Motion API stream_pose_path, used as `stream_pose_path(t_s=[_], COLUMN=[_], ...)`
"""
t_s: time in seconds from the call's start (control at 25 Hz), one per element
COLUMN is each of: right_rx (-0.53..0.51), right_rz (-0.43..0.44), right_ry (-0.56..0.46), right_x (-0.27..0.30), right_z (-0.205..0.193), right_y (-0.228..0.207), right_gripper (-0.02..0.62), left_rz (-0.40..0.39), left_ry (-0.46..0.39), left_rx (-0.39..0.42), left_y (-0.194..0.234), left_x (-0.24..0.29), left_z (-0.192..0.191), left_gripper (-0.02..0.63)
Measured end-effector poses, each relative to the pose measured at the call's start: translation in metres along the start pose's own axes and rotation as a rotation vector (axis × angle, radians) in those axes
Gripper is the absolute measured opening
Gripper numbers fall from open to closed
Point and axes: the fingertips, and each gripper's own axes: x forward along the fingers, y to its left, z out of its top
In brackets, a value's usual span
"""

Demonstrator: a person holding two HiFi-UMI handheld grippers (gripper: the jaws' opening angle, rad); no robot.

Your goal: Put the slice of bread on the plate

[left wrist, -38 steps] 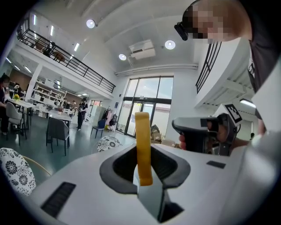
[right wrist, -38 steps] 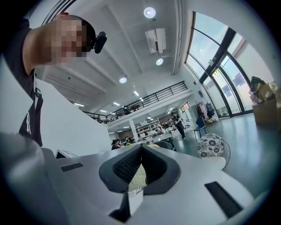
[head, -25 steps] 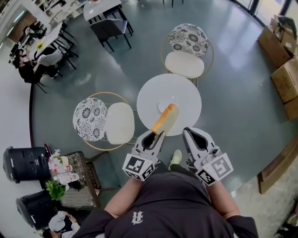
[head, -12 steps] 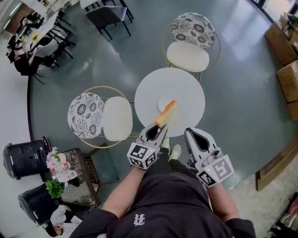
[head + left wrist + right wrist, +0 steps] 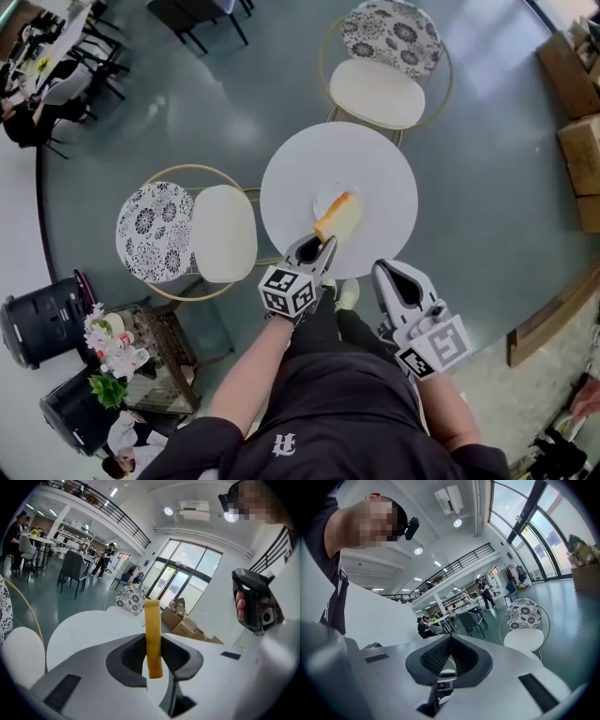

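Note:
A yellow-crusted slice of bread is clamped in my left gripper, which is shut on its near end. The slice hangs over the round white table, above the near edge of a small white plate. Seen from the left gripper view, the bread stands edge-on between the jaws of the left gripper, with the table beyond. My right gripper is held off the table's near rim, shut and empty; its pads meet in the right gripper view.
Two gold-framed chairs with floral backs stand by the table, one at the far side and one to the left. Cardboard boxes sit at the right. A black bin and a small cart with bottles are at lower left.
My left gripper has carried the bread down and forward over the plate, and the slice has rolled so its broad face shows. The right gripper has sunk a little and stays shut.

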Motion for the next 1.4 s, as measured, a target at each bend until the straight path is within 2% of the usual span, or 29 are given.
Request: stream_pose_path(t_s=[0.68,0.84,1.2,1.4], right_rx=[0.047,0.060,0.076,0.084], right_rz=[-0.083,-0.091,-0.090,-0.072], right_ry=[0.082,0.092,0.102,0.110], right_x=[0.020,0.023,0.027,0.032], right_z=[-0.031,-0.035,-0.036,-0.039], right_y=[-0.043,-0.048,-0.055,-0.054], right_gripper=[0.005,0.005,0.005,0.005], left_rz=[-0.045,-0.024,0.036,0.095], left_ry=[0.161,0.194,0.195,0.227], left_rx=[-0.145,-0.160,-0.196,-0.176], left_y=[0.047,0.057,0.076,0.087], left_x=[0.075,0.081,0.084,0.079], left_z=[-0.056,-0.064,-0.065,-0.073], left_gripper=[0.087,0.087,0.088,0.106])
